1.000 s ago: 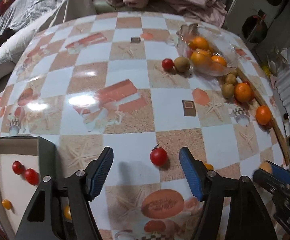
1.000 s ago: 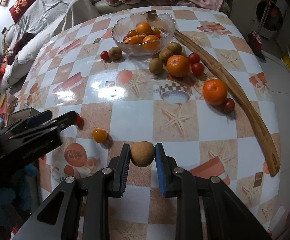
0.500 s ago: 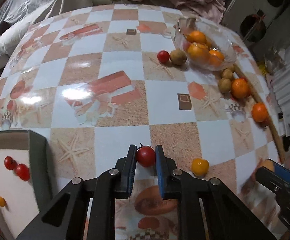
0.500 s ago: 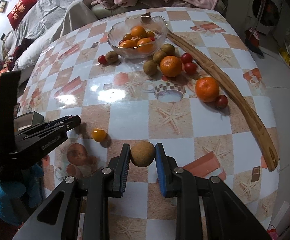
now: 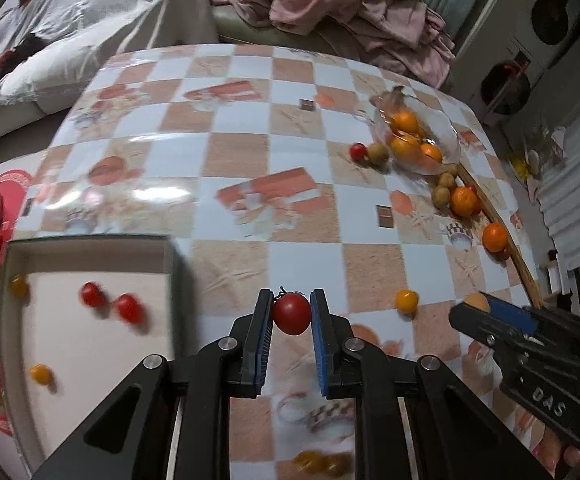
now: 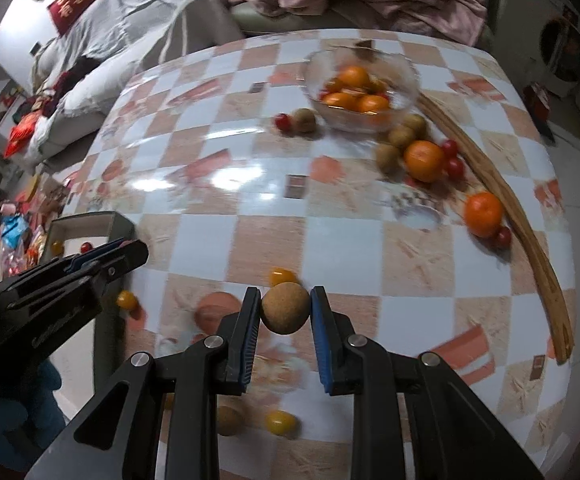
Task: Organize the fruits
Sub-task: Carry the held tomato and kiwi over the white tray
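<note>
My left gripper (image 5: 290, 314) is shut on a red cherry tomato (image 5: 291, 313) and holds it above the table, right of a grey box (image 5: 89, 254) with red and yellow cherry tomatoes inside. My right gripper (image 6: 285, 308) is shut on a brown kiwi (image 6: 285, 308) held above the table. The left gripper also shows at the left of the right wrist view (image 6: 101, 256). A glass bowl (image 6: 360, 84) of oranges stands at the far side, with loose kiwis, oranges and red tomatoes beside it.
A yellow tomato (image 5: 406, 300) lies on the checkered tablecloth (image 5: 249, 152). More yellow tomatoes (image 6: 279, 422) and a kiwi (image 6: 229, 420) lie below my right gripper. A curved wooden strip (image 6: 530, 220) runs along the right edge. A sofa with clothes stands behind.
My left gripper has lifted the red tomato off the table and moved left toward the grey box. My right gripper, still holding the kiwi, has shifted left too.
</note>
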